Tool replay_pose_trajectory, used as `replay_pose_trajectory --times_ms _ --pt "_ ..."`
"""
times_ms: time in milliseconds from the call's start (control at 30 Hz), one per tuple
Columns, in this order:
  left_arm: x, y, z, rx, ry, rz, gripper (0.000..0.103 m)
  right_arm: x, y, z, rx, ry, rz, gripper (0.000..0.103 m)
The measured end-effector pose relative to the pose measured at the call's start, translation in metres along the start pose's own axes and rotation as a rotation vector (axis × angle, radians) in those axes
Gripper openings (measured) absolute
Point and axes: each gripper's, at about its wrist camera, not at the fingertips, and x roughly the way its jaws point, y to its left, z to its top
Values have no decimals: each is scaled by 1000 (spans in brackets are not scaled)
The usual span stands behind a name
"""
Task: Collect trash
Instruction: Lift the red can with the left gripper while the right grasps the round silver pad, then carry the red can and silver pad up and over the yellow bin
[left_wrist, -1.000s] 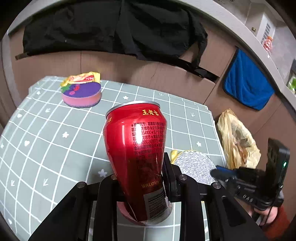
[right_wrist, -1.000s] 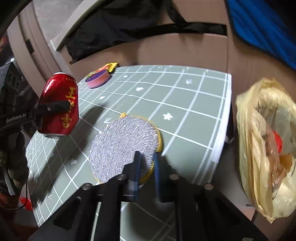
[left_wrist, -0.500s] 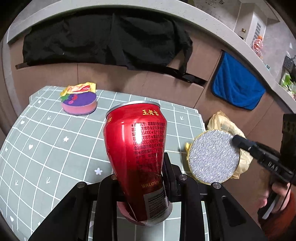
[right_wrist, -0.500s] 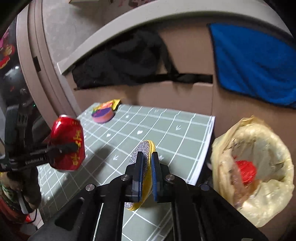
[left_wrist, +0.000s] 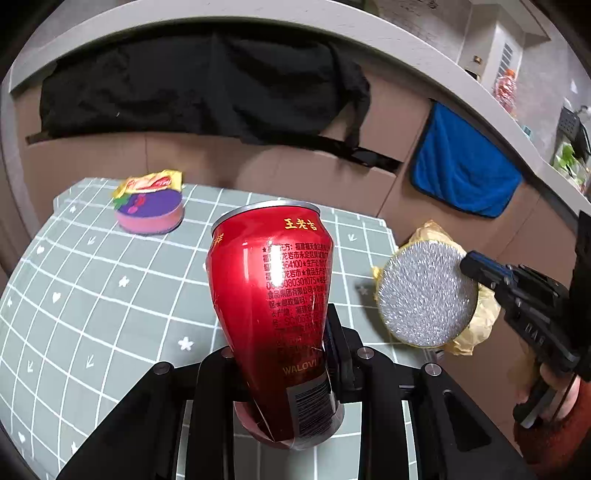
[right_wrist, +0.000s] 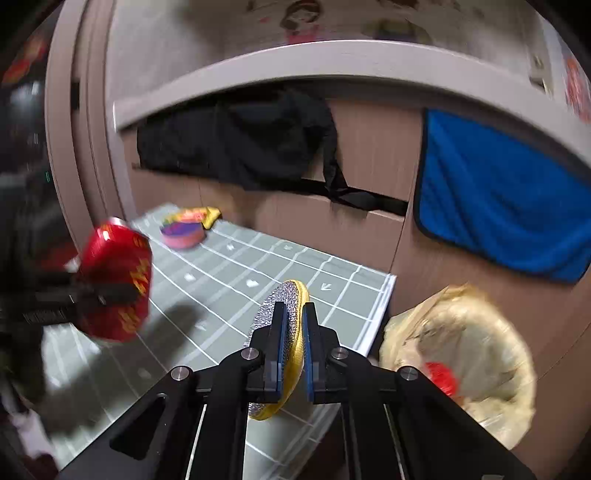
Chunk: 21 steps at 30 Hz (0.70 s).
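Fingers of the left gripper (left_wrist: 280, 354) fill the bottom centre of the left wrist view, closed against the lower body of a red can (left_wrist: 273, 306) that stands upright between them, lifted above the counter (left_wrist: 92, 295) with its grey-green grid cloth. At the bottom centre of the right wrist view the right gripper (right_wrist: 293, 332) is pinched tight on a round scouring pad (right_wrist: 284, 302), silver-faced with a yellow rim, held on edge over the counter's near right corner. Just right of that pad, lower right of the frame, a yellowish trash bag (right_wrist: 461, 354) gapes open beside the counter, something red visible inside. Farther back, toward the upper left of the counter, a purple and pink sponge (left_wrist: 151, 214) lies with a yellow wrapper (left_wrist: 151, 181) touching its far side. Behind everything, black cloth (left_wrist: 199, 85) drapes over a brown panel, and a blue towel (left_wrist: 458, 173) hangs at the upper right
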Motion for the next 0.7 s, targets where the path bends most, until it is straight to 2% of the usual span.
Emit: replay_pose_trajectory --times_ms 167,233,367,467,600,700 --pt "-1 18 -6 -40 8 -4 27 15 32 -12 -71 63 39 7" --pt "-3 24 -7 -52 9 -5 27 17 41 -14 -76 61 50 7" --pt "-6 36 -11 -75 10 -4 27 16 46 -12 -22 47 138 10" --pt "-9 41 -12 -87 4 -5 27 27 43 -14 28 91 166 17" --pt "-10 41 -11 -89 2 -2 27 47 36 -26 88 168 189 17" --pt "-12 35 -5 -72 -13 10 27 49 31 -29 116 157 188 13"
